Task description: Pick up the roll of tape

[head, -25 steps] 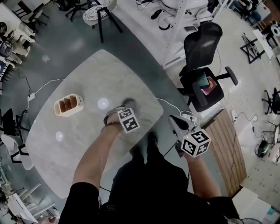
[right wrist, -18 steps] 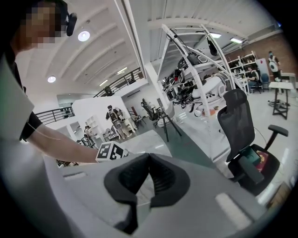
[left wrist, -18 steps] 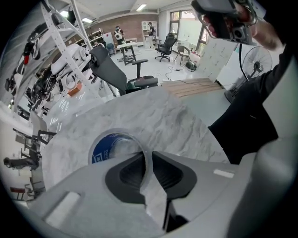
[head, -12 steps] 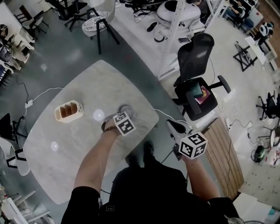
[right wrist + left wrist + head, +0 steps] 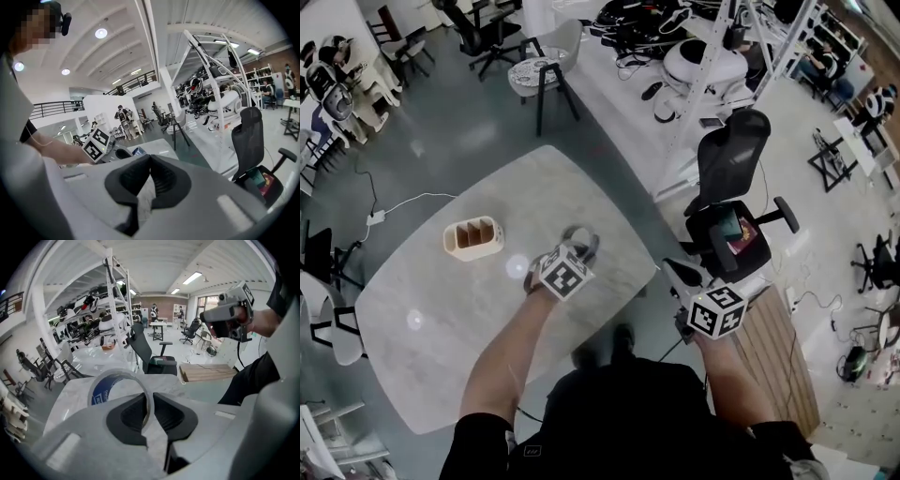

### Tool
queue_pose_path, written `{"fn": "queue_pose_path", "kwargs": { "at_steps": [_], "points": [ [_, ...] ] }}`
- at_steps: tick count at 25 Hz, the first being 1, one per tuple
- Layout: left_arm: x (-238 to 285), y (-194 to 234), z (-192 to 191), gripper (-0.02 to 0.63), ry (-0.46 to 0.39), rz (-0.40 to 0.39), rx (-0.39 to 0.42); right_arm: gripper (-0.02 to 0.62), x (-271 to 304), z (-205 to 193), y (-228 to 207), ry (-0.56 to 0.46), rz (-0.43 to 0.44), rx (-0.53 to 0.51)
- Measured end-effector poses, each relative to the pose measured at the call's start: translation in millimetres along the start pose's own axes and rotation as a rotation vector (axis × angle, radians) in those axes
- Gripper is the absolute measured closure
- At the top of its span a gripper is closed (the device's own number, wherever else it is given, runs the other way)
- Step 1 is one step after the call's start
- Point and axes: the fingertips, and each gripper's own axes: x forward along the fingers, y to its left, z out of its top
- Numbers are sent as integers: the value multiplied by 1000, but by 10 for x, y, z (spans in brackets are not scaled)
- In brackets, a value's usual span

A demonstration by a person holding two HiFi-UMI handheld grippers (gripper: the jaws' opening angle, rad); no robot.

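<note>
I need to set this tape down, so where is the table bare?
The table is bare all round the organizer, widest between it and the near edge. Nowhere is crowded; the tape is above its right side.

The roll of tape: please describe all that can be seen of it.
The roll of tape is a thin ring, pale grey outside, with a blue printed core. The left gripper, whose jaws have just been closing, pinches its wall, one jaw inside the ring and one outside. It stands on edge over the marble table.
</note>
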Motion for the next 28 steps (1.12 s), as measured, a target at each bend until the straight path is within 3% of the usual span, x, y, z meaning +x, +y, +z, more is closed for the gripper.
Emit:
{"fn": "queue_pose_path", "kwargs": {
  "at_steps": [6,15,28],
  "points": [
    [-613,93,22,554,-116,57,-53,592,118,154,321,-4,40,-45],
    [-1359,140,-379,554,-244,140,-210,592,260,239,847,-11,86,-97],
    [-2462,44,-730,554,-444,279,-323,592,337,289,1617,-46,167,-164]
  ]
}}
